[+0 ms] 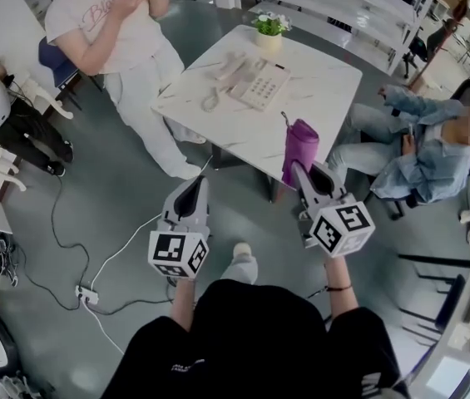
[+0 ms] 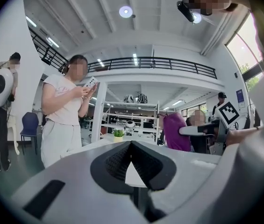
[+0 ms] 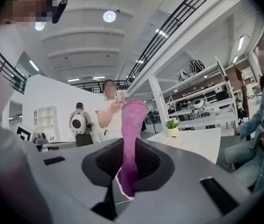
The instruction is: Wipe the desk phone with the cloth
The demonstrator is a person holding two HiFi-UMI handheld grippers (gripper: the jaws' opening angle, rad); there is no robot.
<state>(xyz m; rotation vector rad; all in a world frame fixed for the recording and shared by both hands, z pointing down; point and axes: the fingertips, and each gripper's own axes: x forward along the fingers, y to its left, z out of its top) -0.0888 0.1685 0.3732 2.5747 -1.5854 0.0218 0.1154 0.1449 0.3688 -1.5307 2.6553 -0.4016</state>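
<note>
1. Right now the right gripper (image 1: 308, 175), lower right of centre, is clamped on a purple cloth (image 1: 299, 148) that stands up from its jaws.
2. Left gripper (image 1: 191, 191), lower centre, has its jaws together with nothing between them.
3. Desk phone (image 1: 255, 81) lies on the white table (image 1: 326, 90), upper centre, well apart from both.

1. The cloth (image 1: 300, 144) in my right gripper (image 1: 304, 173) is magenta-purple (one even shade, no print).
2. My fingers (image 3: 104, 161) are black with fine ribbing, and their shells are pale grey.
3. My left marker cube (image 1: 178, 254) bears black-and-white squares.
4. The desk phone (image 1: 254, 81) is cream.
5. The tabletop (image 1: 326, 98) is white, faintly grey-veined.
</note>
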